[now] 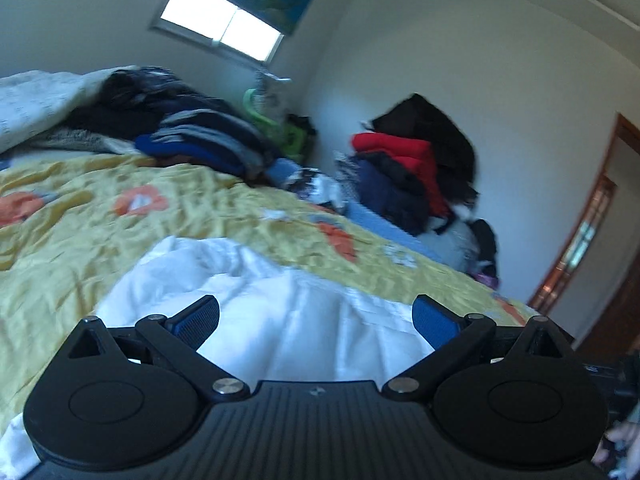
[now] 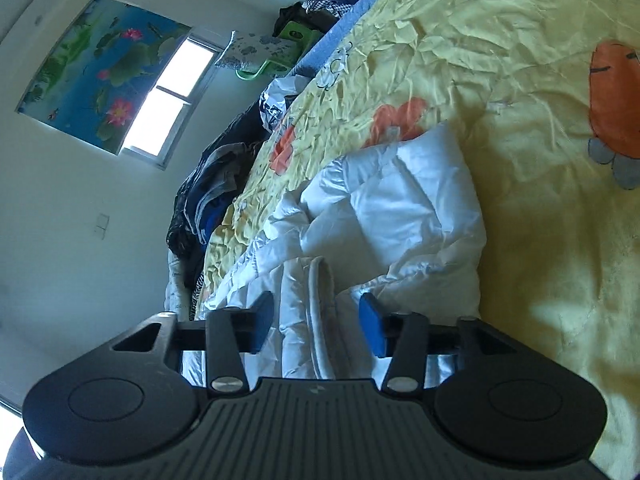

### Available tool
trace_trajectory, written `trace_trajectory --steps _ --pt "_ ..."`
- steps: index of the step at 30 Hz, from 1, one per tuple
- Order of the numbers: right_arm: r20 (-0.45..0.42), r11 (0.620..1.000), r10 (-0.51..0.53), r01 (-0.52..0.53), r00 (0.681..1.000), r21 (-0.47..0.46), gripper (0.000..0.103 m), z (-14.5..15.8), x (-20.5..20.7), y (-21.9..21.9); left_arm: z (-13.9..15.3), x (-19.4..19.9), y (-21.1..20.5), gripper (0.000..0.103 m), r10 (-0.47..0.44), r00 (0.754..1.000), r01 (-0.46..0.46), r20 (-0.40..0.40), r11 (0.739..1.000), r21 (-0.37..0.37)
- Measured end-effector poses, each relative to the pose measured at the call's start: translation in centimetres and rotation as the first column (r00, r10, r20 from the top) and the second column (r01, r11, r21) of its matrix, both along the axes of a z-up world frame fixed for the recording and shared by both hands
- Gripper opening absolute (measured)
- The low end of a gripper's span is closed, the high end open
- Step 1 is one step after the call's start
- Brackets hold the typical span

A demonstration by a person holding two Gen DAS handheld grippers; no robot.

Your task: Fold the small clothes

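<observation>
Left gripper point(image 1: 316, 322): jaws spread wide, nothing pinched, hovering over white garment point(image 1: 256, 300). Garment rumpled on yellow floral bedspread point(image 1: 80, 224), near edge of bed. Dark clothes pile point(image 1: 192, 136) at far side, red-and-black heap point(image 1: 416, 160) by wall. Right gripper point(image 2: 316, 322): jaws partly apart, garment's ribbed collar point(image 2: 320, 312) between blue pads point(image 2: 372, 328), not visibly pinched. Garment puffy, quilted, bunched just ahead.
</observation>
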State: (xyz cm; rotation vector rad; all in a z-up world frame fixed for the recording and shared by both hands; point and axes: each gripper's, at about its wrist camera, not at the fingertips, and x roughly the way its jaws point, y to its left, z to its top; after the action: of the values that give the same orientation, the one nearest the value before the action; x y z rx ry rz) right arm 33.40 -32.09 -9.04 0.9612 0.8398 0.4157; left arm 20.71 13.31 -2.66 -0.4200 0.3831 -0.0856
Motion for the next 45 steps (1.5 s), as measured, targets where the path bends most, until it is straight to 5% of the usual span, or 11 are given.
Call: trace_trajectory --steps 11,14,15,19,24,27,31,36,41,45 --pt "-0.086 0.985 0.173 -0.174 0.981 -0.004 0.07 -0.6 0.1 3.0 -0.6 2.4 0.1 0.103 0.013 0.997 -0.013 -0.071 1.0 0.005" --pt "-0.044 0.989 0.145 -0.145 0.988 0.01 0.023 -0.8 0.4 3.6 -1.1 3.1 -0.6 0.103 0.01 0.996 -0.008 -0.09 1.0 0.019" --pt "-0.025 0.988 0.156 -0.156 0.987 0.003 0.017 -0.7 0.4 4.0 -1.1 3.3 -0.8 0.103 0.009 0.996 -0.007 -0.093 1.0 0.021" --pt "0.05 0.981 0.187 -0.183 0.981 -0.067 0.017 1.3 -0.3 5.0 -0.6 3.6 -1.2 0.103 -0.013 0.997 0.016 -0.073 0.999 0.035" --pt "0.149 0.991 0.095 -0.079 0.984 -0.11 0.016 4.4 -0.3 1.7 0.4 6.8 -1.5 0.103 -0.032 0.997 0.038 -0.073 0.996 0.081" --pt "0.104 0.986 0.034 -0.016 0.994 -0.164 0.016 3.5 0.0 -0.6 -0.3 9.6 -1.6 0.103 -0.056 0.99 0.066 -0.126 0.995 0.08" --pt "0.025 0.985 -0.007 0.011 1.0 -0.171 0.015 0.2 0.1 -2.3 -3.7 12.6 -2.6 0.103 0.013 0.966 0.043 -0.258 0.977 0.21" --pt "0.027 0.981 -0.004 0.009 1.0 -0.193 0.013 -1.5 0.1 -1.0 -5.9 13.0 -4.0 0.103 0.04 0.963 0.05 -0.268 0.946 0.32" --pt "0.015 0.979 -0.011 0.014 1.0 -0.203 0.021 -1.4 -0.1 -0.6 -5.9 13.3 -4.2 0.103 0.053 0.955 0.054 -0.29 0.936 0.348" --pt "0.006 0.991 -0.037 0.037 0.999 -0.128 0.042 -0.4 -0.8 -1.9 -3.3 11.5 -3.3 0.103 0.054 0.966 0.032 -0.251 0.944 0.328"
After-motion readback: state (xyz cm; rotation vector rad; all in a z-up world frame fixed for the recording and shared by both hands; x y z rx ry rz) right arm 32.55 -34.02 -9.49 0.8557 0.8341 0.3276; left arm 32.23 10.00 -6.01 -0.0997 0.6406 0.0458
